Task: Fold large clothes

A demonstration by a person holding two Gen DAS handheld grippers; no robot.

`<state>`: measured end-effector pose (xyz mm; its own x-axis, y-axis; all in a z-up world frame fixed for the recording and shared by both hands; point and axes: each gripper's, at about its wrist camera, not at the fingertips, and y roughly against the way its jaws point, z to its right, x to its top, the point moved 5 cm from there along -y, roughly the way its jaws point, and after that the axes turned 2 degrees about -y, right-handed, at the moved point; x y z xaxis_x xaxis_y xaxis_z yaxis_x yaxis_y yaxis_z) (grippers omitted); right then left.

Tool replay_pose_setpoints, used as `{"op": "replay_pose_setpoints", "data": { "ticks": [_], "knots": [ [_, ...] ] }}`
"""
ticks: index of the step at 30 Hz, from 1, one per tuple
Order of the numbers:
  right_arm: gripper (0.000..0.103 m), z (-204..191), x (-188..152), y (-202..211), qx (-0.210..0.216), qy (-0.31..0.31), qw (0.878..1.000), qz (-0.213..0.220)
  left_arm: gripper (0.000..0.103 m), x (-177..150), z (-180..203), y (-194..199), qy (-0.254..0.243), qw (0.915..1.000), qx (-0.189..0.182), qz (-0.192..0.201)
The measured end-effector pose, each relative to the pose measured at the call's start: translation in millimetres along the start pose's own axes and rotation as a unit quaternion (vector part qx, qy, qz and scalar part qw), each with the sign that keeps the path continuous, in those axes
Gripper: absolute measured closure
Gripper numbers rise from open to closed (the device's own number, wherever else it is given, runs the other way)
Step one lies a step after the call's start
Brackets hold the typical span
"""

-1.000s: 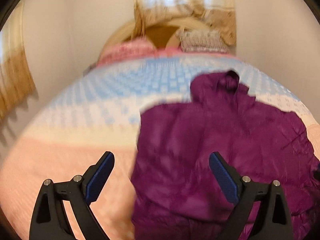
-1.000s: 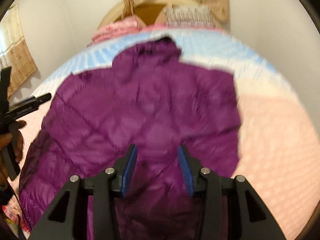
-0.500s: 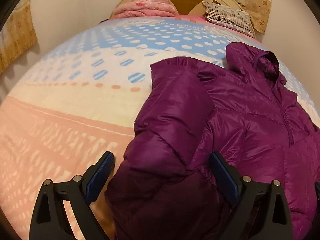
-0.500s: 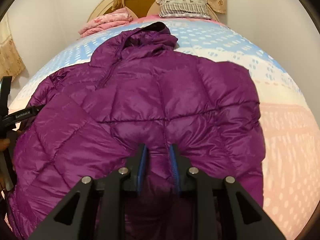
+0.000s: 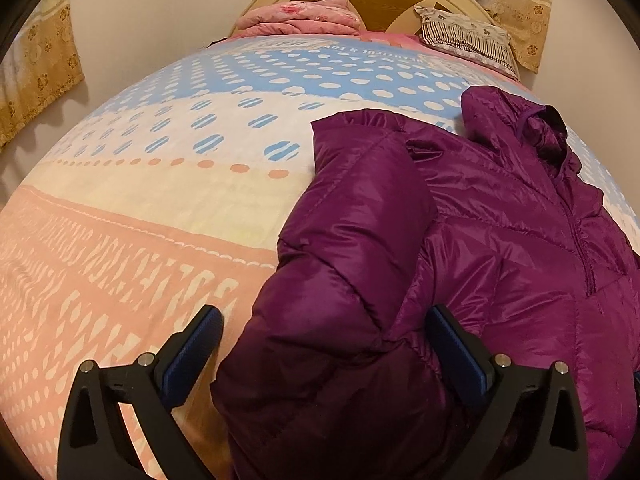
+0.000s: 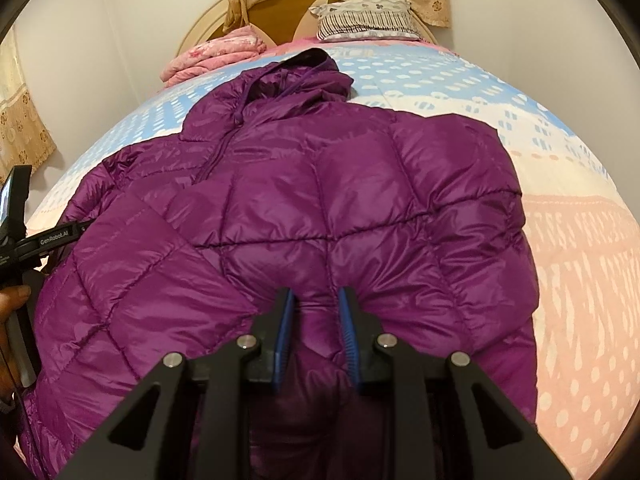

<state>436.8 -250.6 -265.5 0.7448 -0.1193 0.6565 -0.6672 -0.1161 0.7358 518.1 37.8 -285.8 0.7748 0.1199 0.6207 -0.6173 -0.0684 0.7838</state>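
A purple hooded puffer jacket lies front up on the bed, hood toward the headboard, both sleeves folded in over the body. In the left wrist view the jacket fills the right half, with one sleeve running down between my fingers. My left gripper is open wide around that sleeve's lower end. My right gripper is shut on a pinch of jacket fabric at the near hem. The left gripper's body and the holding hand show at the left edge of the right wrist view.
The bedspread is banded pink, cream and blue with dots. A folded pink blanket and a striped pillow lie at the rounded headboard. Curtains hang on the left wall and behind the headboard.
Both grippers came down toward the jacket. The right gripper narrowed from half open and closed on the hem fabric. The left gripper stayed open around the sleeve.
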Motion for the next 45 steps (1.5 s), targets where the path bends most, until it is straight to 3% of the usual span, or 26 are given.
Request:
{"op": "replay_pose_setpoints", "data": {
  "ticks": [17, 18, 20, 22, 24, 28, 29, 31, 36, 41, 45],
  "knots": [
    [0.076, 3, -1, 1, 0.002, -0.009, 1.000, 0.005, 0.001, -1, -2, 2, 0.003, 0.9999, -0.015, -0.006],
    [0.074, 4, -1, 1, 0.011, -0.013, 1.000, 0.002, 0.001, -2, -3, 4, -0.002, 0.9998, -0.014, -0.013],
    [0.056, 3, 1, 3, 0.045, -0.018, 0.999, -0.006, 0.001, -2, -10, 14, 0.004, 0.9997, -0.004, -0.024],
    [0.045, 1, 5, 8, 0.069, -0.002, 0.997, -0.019, 0.001, 4, -15, 32, 0.002, 0.9998, -0.003, -0.018],
    [0.043, 2, 13, 14, 0.083, 0.010, 0.996, -0.025, 0.001, 20, -12, 53, -0.030, 0.9995, -0.012, 0.004],
    [0.039, 13, 52, 19, 0.122, -0.020, 0.992, -0.019, 0.001, 64, 1, 67, -0.062, 0.9974, -0.013, 0.033],
    [0.032, 16, 66, 17, 0.119, -0.023, 0.993, -0.017, 0.001, 79, 9, 63, -0.067, 0.9970, -0.021, 0.032],
    [0.028, 20, 94, 12, 0.107, -0.019, 0.994, -0.006, 0.001, 101, 22, 53, -0.070, 0.9965, -0.023, 0.038],
    [0.028, 35, 155, -23, 0.084, -0.012, 0.996, -0.005, 0.001, 147, 73, 13, -0.098, 0.9935, -0.045, 0.036],
    [0.028, 51, 194, -67, 0.062, -0.018, 0.998, -0.018, 0.001, 176, 116, -27, -0.116, 0.9908, -0.066, 0.024],
    [0.028, 57, 217, -97, 0.068, -0.029, 0.997, -0.032, 0.001, 191, 134, -58, -0.116, 0.9895, -0.085, 0.015]
  ]
}}
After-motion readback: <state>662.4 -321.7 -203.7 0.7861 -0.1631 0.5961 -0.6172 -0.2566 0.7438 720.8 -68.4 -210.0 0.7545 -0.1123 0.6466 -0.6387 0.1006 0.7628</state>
